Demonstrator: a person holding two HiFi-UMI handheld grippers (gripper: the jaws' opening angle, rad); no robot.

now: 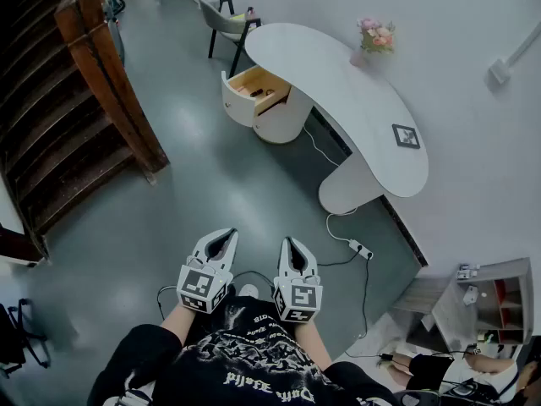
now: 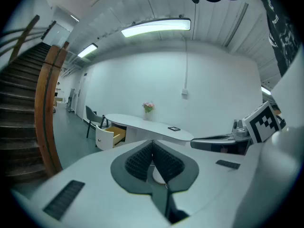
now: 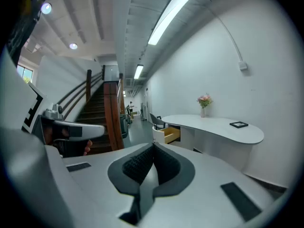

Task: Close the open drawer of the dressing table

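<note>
We have bare grey floor (image 1: 220,184) ahead to the open white drawer with a wooden inside (image 1: 254,85) at twelve o'clock. A brown wooden staircase (image 1: 59,134) crowds ten o'clock. The curved white counter (image 1: 355,100) blocks one o'clock, and a white power strip with its cable (image 1: 361,249) lies at two.

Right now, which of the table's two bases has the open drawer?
The far base, beside the chair: its drawer juts out, showing a wooden inside. The near base, by the power strip, shows no drawer.
</note>
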